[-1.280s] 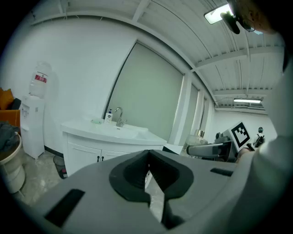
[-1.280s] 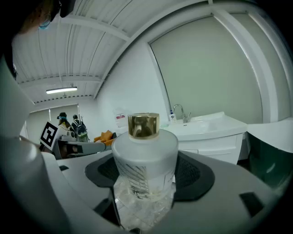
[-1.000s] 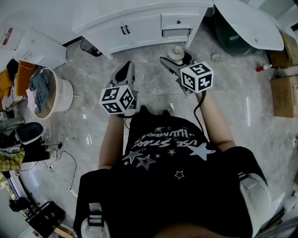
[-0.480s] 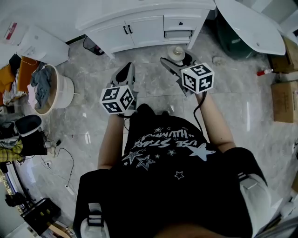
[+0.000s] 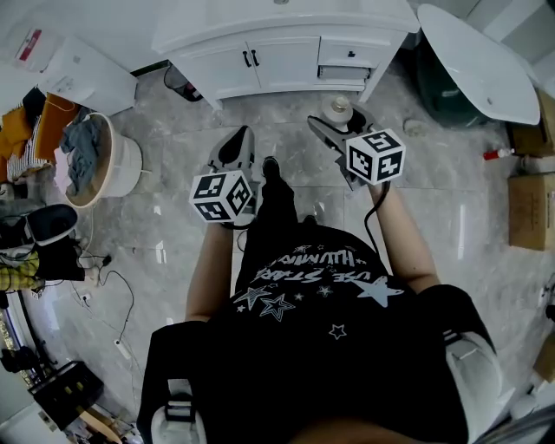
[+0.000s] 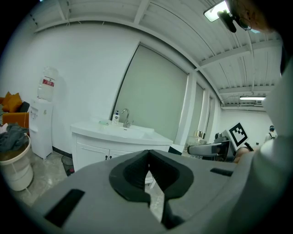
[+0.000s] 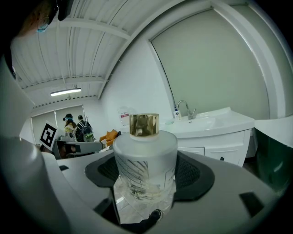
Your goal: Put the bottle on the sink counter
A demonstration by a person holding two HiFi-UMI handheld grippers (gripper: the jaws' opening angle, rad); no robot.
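The left gripper (image 5: 235, 147) is held shut, nothing between its jaws. To its right, the right gripper (image 5: 335, 123) is clamped on the one frosted bottle (image 5: 337, 107), gold cap (image 7: 143, 124) upward, above the floor (image 5: 173, 227). The carrying step is judged in hand: the single sink bench (image 5: 286, 24) lies ahead of both grippers, well apart, so the bottle must be brought forward, raised over the bench edge and set upright before release. Two grippers are counted.
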